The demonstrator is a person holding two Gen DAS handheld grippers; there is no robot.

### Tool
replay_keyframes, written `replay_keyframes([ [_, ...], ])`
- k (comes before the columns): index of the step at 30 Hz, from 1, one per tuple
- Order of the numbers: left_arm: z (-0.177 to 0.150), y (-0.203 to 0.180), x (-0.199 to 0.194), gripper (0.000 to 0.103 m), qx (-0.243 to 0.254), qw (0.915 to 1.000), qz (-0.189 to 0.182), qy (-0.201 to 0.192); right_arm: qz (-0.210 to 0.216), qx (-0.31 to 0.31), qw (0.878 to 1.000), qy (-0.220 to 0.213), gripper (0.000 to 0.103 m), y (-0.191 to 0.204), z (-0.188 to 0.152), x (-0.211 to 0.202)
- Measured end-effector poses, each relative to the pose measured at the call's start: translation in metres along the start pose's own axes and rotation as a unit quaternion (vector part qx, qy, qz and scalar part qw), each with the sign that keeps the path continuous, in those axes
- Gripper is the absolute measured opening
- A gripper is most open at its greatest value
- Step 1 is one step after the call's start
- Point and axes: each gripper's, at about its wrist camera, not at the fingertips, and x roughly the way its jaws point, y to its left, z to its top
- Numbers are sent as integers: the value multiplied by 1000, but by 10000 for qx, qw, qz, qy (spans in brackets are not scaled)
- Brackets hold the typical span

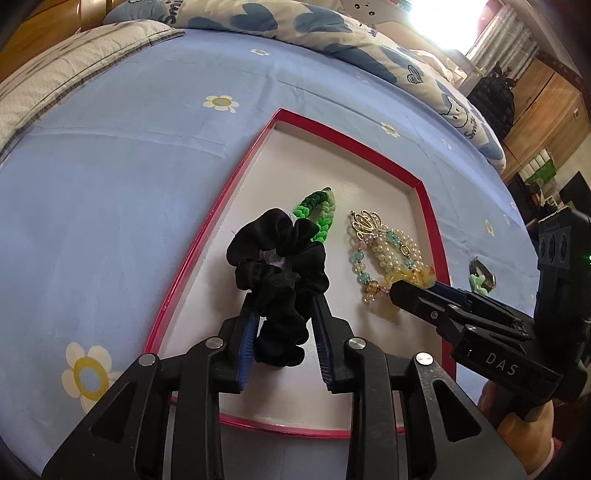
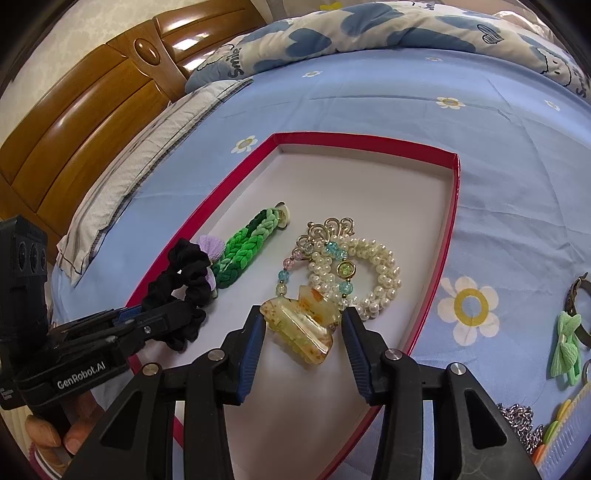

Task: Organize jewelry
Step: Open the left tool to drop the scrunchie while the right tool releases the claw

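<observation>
A red-rimmed tray [image 1: 192,258] [image 2: 448,229] with a white floor lies on the blue bed sheet. In it lie a green braided band [image 1: 321,218] [image 2: 243,251], a pearl bracelet with a gold crown charm [image 1: 388,243] [image 2: 354,266], a black scrunchie [image 1: 280,280] [image 2: 184,280] and a yellow hair claw [image 2: 299,328] [image 1: 417,277]. My left gripper [image 1: 282,306] [image 2: 162,314] is open, its fingers on either side of the scrunchie. My right gripper [image 2: 303,317] [image 1: 402,290] is open around the hair claw, which rests on the tray floor.
On the sheet right of the tray lie a green bow clip [image 2: 565,343] [image 1: 478,282], a brown ring [image 2: 578,291], a silver chain [image 2: 521,424] and a comb [image 2: 569,435]. A quilt [image 1: 295,22] and pillow [image 2: 147,155] lie at the far side, by a wooden headboard [image 2: 85,110].
</observation>
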Motion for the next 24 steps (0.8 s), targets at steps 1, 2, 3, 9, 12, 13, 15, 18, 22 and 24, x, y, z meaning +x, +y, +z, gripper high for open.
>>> replay_keyframes([
  [1, 0, 0, 0, 26, -2, 10000, -9, 5, 18, 21, 10000, 3, 45, -1, 0, -1],
  [2, -1, -1, -1, 26, -2, 10000, -19, 11, 34, 38, 10000, 1, 45, -1, 0, -1],
  [3, -1, -1, -2, 26, 0, 10000, -16, 14, 53, 60, 10000, -11, 45, -2, 0, -3],
  [9, -2, -6, -13, 38, 78, 9999, 70, -74, 157, 127, 9997, -163, 48, -2, -1, -18],
  [12, -4, -11, -19, 46, 137, 9997, 141, -127, 212, 171, 9992, -282, 48, -2, -3, -31],
  [13, -4, -13, -22, 46, 154, 9997, 136, -151, 233, 193, 9990, -327, 48, -2, -5, -36],
  [15, -6, -15, -25, 46, 188, 9996, 159, -165, 269, 246, 9984, -421, 48, -5, -8, -47],
  [18, -7, -19, -31, 46, 193, 9995, 148, -190, 300, 310, 9976, -535, 49, -9, -15, -65],
  [22, -11, -27, -42, 46, 181, 9996, -24, -228, 265, 413, 9967, -650, 51, -19, -28, -87],
  [24, -12, -34, -48, 46, 220, 9994, -100, -258, 229, 464, 9963, -693, 51, -26, -34, -97],
])
